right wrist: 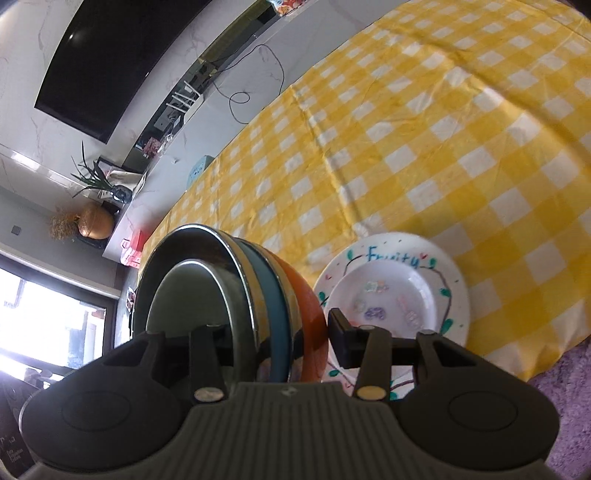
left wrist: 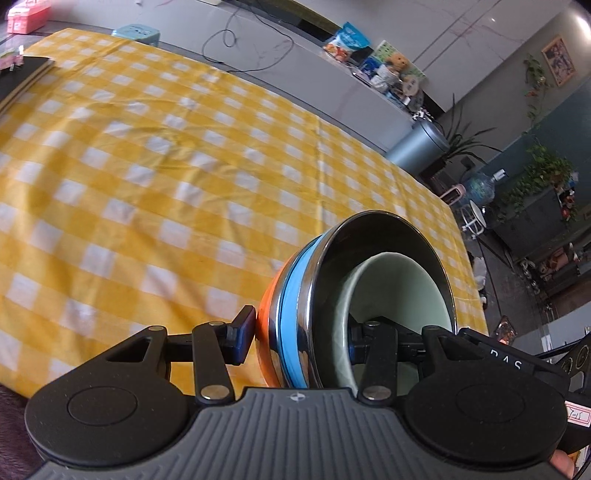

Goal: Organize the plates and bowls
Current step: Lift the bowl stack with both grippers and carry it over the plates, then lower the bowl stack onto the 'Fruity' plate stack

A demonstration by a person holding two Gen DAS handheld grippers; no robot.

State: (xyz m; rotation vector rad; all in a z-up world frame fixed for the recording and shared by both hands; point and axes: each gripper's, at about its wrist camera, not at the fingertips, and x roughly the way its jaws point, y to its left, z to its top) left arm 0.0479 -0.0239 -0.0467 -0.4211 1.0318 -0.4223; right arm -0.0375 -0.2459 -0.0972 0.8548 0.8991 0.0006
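Note:
A nested stack of bowls (left wrist: 295, 314), orange outside, then blue-banded steel, with a pale green bowl (left wrist: 391, 288) innermost, is held above the yellow checked tablecloth (left wrist: 166, 166). My left gripper (left wrist: 299, 332) is shut on the stack's wall, one finger outside, one inside. My right gripper (right wrist: 273, 332) is shut on the same stack (right wrist: 280, 302) from the opposite side. A white plate (right wrist: 399, 295) lettered "Fruity" lies on the cloth under the right gripper's outer finger (right wrist: 341, 339).
A dark flat book or tray (left wrist: 22, 74) lies at the table's far left. A pink box (left wrist: 27, 16) and a teal stool (left wrist: 138, 33) stand beyond the table. A low cabinet (left wrist: 332, 77) with snacks runs behind; the table's edge (right wrist: 535, 354) is close.

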